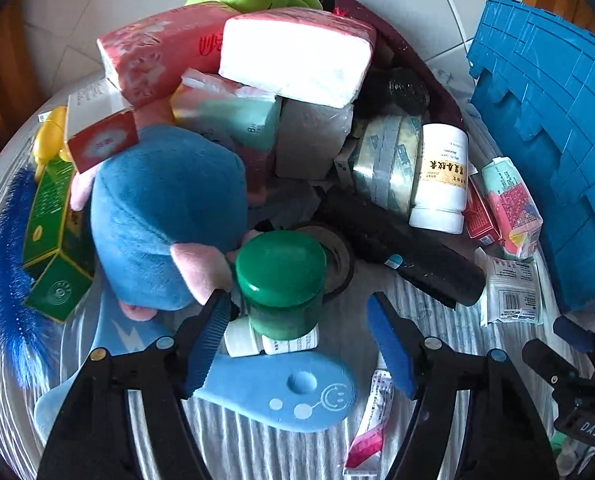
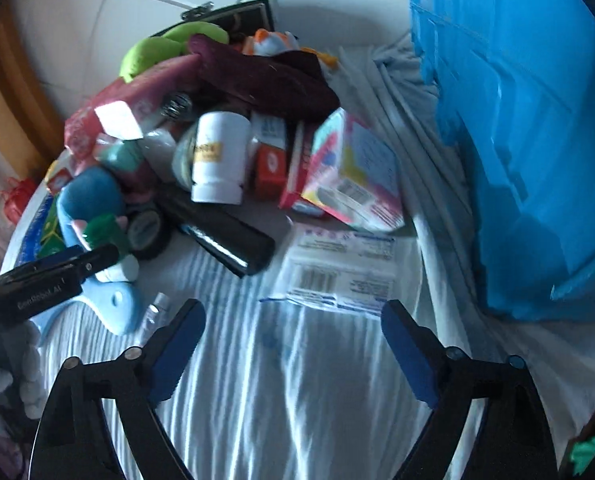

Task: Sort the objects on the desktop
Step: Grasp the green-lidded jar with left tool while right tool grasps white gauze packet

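Desktop objects sit heaped on a surface (image 1: 437, 312) covered with a striped cloth, beside a blue crate (image 1: 545, 152) at the right. The left gripper (image 1: 301, 344) points down at a green-capped jar (image 1: 281, 280), its jaws apart with the jar standing between the blue pads (image 1: 207, 344), which do not press on it; just behind lies a roll of dark tape (image 1: 339, 256), and below it a light blue foam piece (image 1: 273, 392) (with a smiley face printed on it). A blue plush toy (image 1: 165, 208) leans against the jar's left side, under red tissue packs (image 1: 157, 52). The right gripper (image 2: 293, 352) hangs over bare cloth with its jaws wide apart and nothing between them, near a flat white packet (image 2: 341, 268). A white pill bottle (image 2: 219, 156) and a black cylinder (image 2: 225, 236) lie further back.
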Motion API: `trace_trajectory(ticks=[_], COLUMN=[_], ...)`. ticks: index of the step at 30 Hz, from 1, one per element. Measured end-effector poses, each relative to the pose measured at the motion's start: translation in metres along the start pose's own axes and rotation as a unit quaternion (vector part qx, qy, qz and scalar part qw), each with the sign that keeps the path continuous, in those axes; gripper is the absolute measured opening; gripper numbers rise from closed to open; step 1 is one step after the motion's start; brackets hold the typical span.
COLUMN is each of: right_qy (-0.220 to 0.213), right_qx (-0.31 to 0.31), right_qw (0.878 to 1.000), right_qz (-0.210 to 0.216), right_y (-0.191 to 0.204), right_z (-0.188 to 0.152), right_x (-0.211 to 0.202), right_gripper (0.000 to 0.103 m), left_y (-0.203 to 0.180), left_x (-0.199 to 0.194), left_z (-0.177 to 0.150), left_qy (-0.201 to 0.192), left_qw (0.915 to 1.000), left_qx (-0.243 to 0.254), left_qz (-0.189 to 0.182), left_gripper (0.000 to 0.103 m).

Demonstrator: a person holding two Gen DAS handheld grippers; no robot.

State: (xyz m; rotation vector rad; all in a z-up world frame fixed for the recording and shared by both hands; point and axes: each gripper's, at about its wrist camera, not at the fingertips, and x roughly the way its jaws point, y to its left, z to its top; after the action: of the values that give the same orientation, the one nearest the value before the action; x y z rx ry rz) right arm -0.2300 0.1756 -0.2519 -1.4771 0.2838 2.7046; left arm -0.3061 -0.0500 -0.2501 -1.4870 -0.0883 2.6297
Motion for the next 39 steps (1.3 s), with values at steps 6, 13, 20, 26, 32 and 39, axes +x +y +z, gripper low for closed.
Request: trace_trajectory(ticks=[6, 13, 20, 26, 32, 39], right_qy=[-0.008, -0.005, -0.005, -0.009, -0.017, -0.010], right_qx=[0.034, 0.033, 0.000, -0.040, -0.034, -0.038], right_qw=[0.999, 0.998, 0.998, 0.999, 0.998, 0.993], right_qz=[-0.025, -0.045, -0.058, -0.029, -0.040, -0.112], right_y=[-0.012, -0.013, -0.002, 0.014, -0.001, -0.015], right_z=[-0.006, 0.006, 0.013, 0.012, 0.001, -0.004], right_x=[0.017, 0.039, 0.053, 0.028, 0.004, 0.029], right_gripper=[0.100, 0.103, 0.098, 0.009, 0.027, 0.031], left_y=[0.001, 0.012, 0.020, 0.019, 0.021, 0.021], left_x=[0.017, -0.003, -0.023, -0.034, -0.041, -0.034], left_z=[0.007, -0.004, -0.007, -0.009, -0.019, -0.041], left_qy=[0.011, 0.003, -0.009, -0.018, -0.021, 0.007], left_qw=[0.9997, 0.9998, 0.9998, 0.9993, 0.9994, 0.9997], left_qx=[0.008, 0.007, 0.004, 0.004, 0.003, -0.005], left_qz=[-0.019, -0.019, -0.019, -0.032, -0.027, -0.021], left_gripper=[0.040, 0.040, 0.040, 0.040, 0.040, 0.040])
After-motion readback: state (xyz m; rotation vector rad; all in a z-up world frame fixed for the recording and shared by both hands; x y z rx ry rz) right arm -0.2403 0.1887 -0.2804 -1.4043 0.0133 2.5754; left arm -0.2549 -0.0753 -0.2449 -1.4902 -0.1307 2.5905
